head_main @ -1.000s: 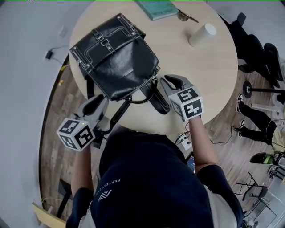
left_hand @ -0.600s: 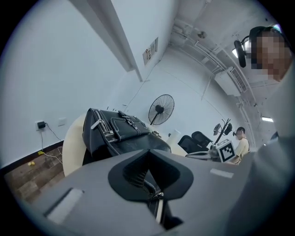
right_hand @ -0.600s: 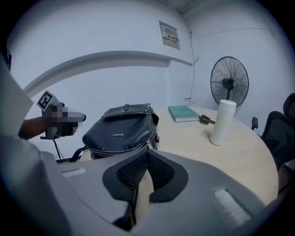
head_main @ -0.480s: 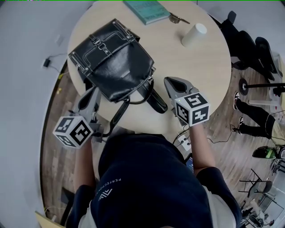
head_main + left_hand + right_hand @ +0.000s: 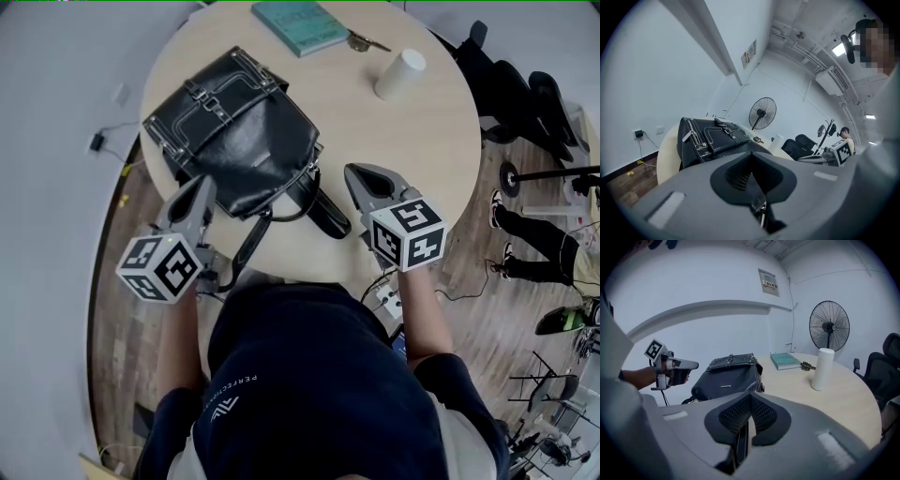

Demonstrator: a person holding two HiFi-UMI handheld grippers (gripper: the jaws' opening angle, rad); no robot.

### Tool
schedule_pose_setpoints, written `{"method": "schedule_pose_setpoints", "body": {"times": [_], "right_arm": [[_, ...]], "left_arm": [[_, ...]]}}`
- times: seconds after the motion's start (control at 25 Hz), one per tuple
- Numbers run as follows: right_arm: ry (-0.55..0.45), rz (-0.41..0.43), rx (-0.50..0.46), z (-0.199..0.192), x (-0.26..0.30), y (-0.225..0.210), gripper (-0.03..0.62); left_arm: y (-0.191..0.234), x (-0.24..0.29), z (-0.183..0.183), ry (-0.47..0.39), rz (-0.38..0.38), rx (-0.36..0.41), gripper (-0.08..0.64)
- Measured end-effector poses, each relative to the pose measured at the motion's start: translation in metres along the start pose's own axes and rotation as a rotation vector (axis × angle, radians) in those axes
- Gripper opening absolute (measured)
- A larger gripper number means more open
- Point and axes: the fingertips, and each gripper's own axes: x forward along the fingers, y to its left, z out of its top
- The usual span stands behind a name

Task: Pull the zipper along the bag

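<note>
Since the frame a second back, both your grippers have gone from parted to closed tight, and the left gripper [image 5: 201, 182] has slid up the frame until its tip sits just beside the lower-left edge of the bag [image 5: 234, 131]. The right gripper [image 5: 354, 174] holds much the same spot, right of centre, beside the looped handle [image 5: 302, 199]. Neither has hold of anything: in each gripper view the pads meet on themselves (the stitched strap glimpsed through the right gripper's gap looks to lie beneath it, not pinched).

What the next move turns on is the zipper [image 5: 695, 140]. It shows only in the left gripper view, left of centre, on the side panel that faces your left gripper. Its long axis runs steeply down that panel, from the bag's upper corner towards the bench [image 5: 412, 150]. The small pale pull tab [image 5: 686, 136] hangs at its left, roughly halfway down. So the left gripper is clearly the nearer one, with the zipper straight ahead and slightly to the left; you would have to open it before taking the tab.

The bag is glossy black, leather-like, soft and rounded, with white stitching and metal buckles. The zipper teeth are bright metal. The bench is round, smooth pale wood.
</note>
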Motion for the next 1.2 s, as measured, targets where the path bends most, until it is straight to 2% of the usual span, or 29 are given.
{"method": "schedule_pose_setpoints", "body": {"times": [0.44, 0.76, 1.2], "right_arm": [[-0.019, 0.010, 0.032, 0.003, 0.003, 0.001, 0.002], [-0.023, 0.043, 0.045, 0.004, 0.011, 0.008, 0.002], [-0.020, 0.042, 0.049, 0.002, 0.014, 0.003, 0.002]], "left_arm": [[0.001, 0.004, -0.002, 0.024, 0.042, 0.033, 0.008], [0.000, 0.009, -0.004, 0.042, 0.054, 0.057, 0.009], [0.003, 0.008, -0.006, 0.063, 0.065, 0.075, 0.009]]}}
